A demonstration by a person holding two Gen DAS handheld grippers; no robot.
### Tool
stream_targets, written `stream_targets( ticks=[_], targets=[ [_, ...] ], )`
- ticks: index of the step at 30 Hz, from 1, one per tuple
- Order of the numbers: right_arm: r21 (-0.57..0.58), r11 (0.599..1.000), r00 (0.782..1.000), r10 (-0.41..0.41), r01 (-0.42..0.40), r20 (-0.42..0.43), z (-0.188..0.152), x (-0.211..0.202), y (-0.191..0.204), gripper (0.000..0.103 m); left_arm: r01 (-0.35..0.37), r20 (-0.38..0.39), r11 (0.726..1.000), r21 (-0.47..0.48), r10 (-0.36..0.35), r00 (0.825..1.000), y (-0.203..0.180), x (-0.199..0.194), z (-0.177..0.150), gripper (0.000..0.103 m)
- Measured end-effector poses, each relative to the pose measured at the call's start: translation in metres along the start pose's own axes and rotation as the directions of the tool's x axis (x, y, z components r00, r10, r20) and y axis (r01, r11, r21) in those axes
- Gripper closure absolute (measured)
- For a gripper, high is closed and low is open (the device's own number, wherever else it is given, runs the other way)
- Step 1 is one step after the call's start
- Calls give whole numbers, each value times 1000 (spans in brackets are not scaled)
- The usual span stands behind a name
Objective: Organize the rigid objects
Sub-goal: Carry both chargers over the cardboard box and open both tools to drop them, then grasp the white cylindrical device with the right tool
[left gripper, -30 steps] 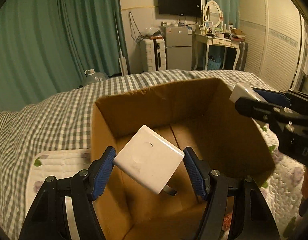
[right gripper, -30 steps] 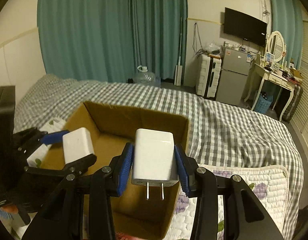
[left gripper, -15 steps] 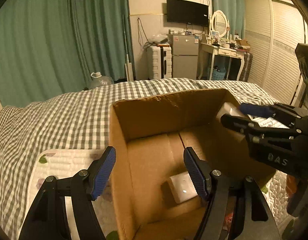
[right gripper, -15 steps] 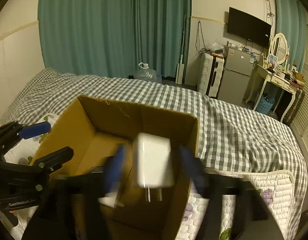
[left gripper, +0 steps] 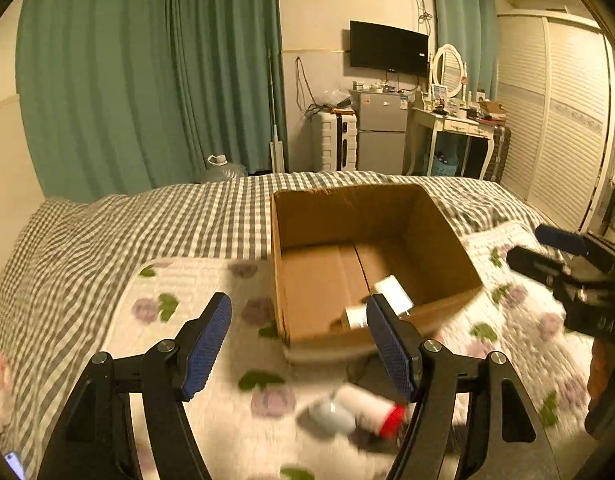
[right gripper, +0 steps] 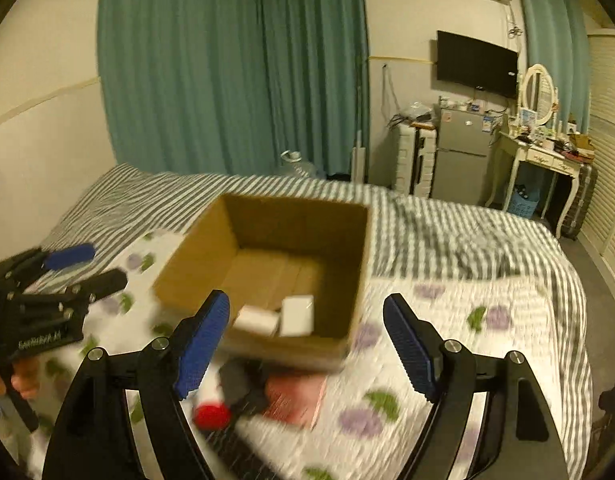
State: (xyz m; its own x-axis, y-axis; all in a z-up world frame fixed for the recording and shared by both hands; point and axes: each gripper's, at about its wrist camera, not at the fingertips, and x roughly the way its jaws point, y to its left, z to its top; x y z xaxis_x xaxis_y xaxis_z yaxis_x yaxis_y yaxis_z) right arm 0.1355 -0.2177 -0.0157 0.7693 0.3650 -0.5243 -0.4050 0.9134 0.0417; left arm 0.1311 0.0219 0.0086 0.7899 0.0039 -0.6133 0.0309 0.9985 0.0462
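Observation:
An open cardboard box sits on the bed. Two white chargers lie on its floor, the second one beside the first. My left gripper is open and empty, pulled back in front of the box's left corner; it also shows at the left of the right wrist view. My right gripper is open and empty in front of the box; it also shows at the right of the left wrist view.
A white bottle with a red cap and a pale round object lie on the floral quilt before the box, next to a black item and a pink packet. Checked bedding lies behind.
Both grippers opened and dropped their white chargers into the box. Both have since pulled back and up, away from the box, so the items on the quilt came into view.

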Motion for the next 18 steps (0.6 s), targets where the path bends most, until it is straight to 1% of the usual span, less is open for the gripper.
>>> stream_targets(
  ticks=[3, 5, 6, 10, 11, 12, 14, 16, 18],
  targets=[
    [-23, 999, 999, 32, -33, -32, -23, -14, 19, 24, -2, -23, 1000, 9, 2, 1000, 1, -21, -18, 30],
    [-34, 997, 995, 69, -72, -72, -44, -18, 34, 24, -9, -40, 1000, 11, 10, 999, 2, -31, -34, 30],
    [-43, 995, 991, 90, -94, -98, -55, -17, 42, 24, -14, -53, 1000, 11, 15, 998, 1, -34, -43, 30],
    [-71, 987, 972, 130, -147, -198, -99, -4, 70, 24, -42, -94, 999, 11, 43, 995, 0, -35, -83, 30],
    [-76, 987, 968, 123, -143, -220, -109, 0, 76, 24, -47, -105, 999, 2, 47, 993, 0, -35, -94, 30],
    [-88, 986, 964, 116, -141, -241, -117, 4, 81, 24, -30, -111, 999, -12, 28, 993, 1, -35, -103, 30],
    [-108, 980, 951, 129, -165, -281, -131, 12, 93, 24, -11, -125, 1000, -15, 9, 992, 3, -31, -117, 30],
    [-139, 973, 940, 131, -183, -315, -139, 21, 102, 24, -33, -149, 999, -15, 30, 988, 6, -23, -127, 30],
    [-163, 968, 932, 128, -192, -338, -143, 29, 109, 25, -30, -168, 999, -29, 24, 986, 11, -17, -132, 30]
  ],
)
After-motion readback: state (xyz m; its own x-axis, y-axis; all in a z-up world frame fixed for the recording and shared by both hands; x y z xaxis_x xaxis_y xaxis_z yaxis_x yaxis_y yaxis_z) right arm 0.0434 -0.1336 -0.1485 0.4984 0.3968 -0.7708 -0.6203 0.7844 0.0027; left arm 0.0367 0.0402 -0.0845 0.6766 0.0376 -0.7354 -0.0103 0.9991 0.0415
